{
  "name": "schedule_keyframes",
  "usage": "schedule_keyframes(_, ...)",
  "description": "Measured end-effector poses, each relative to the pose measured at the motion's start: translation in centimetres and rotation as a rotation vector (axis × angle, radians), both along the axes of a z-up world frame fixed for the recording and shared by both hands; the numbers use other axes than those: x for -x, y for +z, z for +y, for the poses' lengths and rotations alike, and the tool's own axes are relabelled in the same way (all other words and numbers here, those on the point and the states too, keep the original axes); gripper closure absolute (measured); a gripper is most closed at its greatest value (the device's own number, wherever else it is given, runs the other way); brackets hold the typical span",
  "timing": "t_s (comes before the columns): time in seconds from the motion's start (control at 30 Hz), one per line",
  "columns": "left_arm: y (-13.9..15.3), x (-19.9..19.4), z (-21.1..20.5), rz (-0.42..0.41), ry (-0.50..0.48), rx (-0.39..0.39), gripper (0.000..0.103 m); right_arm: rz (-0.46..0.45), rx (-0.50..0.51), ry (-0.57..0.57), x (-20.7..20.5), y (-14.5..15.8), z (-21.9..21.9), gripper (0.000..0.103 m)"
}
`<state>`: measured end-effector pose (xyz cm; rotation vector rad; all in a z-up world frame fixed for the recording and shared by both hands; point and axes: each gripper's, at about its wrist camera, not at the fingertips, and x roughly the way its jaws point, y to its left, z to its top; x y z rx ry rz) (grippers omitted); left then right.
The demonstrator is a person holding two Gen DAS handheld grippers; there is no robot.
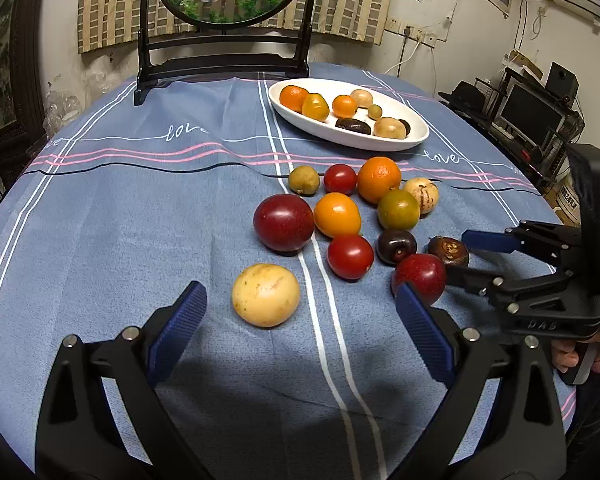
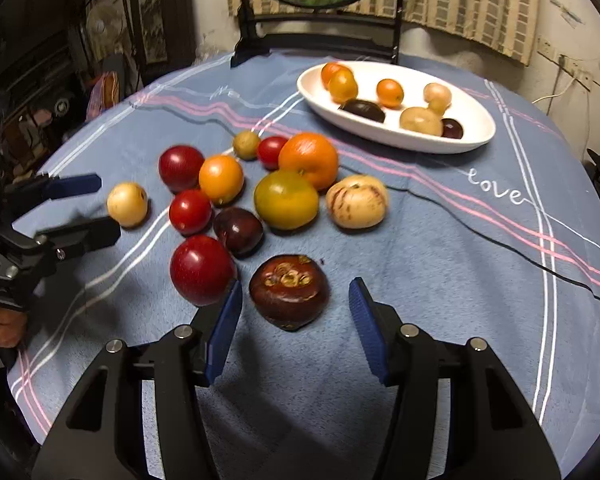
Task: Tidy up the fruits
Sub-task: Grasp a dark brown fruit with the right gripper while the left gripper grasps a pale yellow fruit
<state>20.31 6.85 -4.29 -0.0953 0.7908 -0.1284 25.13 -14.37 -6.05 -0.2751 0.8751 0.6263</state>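
A blue tablecloth point(image 1: 140, 208) w/ pink & white stripes is seen covering the table in both views. In the left wrist view, the left gripper point(image 1: 300, 312) is held at lower centre, fingers spread wide, nothing gripped; a pale yellow fruit point(image 1: 266, 295) lies on the cloth btwn the fingertips, closer to neither pad, untouched. The right gripper point(image 1: 456, 256) is seen entering from the right edge, carried by a hand point(image 1: 580, 354) at lower right. In the right wrist view, the right gripper point(image 2: 296, 300) is at lower centre w/ fingers partly open, set either side of a dark brown mangosteen point(image 2: 288, 292); gaps are visible on both sides, so no contact is made. A red plum point(image 2: 201, 270) sits just beside the left finger pad, approx. touching it – contact can't be told. The loose fruit cluster is spread mid-frame: an orange point(image 2: 309, 159), a green-yellow tomato point(image 2: 286, 199), a striped pale melon-like fruit point(image 2: 357, 201), a dark plum point(image 2: 238, 231). A white oval dish point(image 2: 476, 136) at upper right is already loaded w/ several fruits.
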Motion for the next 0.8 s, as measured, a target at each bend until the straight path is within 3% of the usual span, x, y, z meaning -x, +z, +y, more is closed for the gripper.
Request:
schedule_keyframes(0.47, -0.1, 0.0, 0.0, -0.001, 0.000, 0.001, 0.006, 0.006, 0.026, 0.010, -0.6, -0.6, 0.6, 0.059)
schedule_keyframes(0.73, -0.4, -0.3, 0.5, 0.024, 0.003, 0.031, 0.007, 0.009, -0.096, -0.039, -0.8, 0.5, -1.3, 0.060)
schedule_keyframes(0.8, -0.6, -0.5, 1.3, 0.031, 0.021, 0.065, 0.018, -0.001, -0.126, -0.056, -0.8, 0.9, -1.8, 0.060)
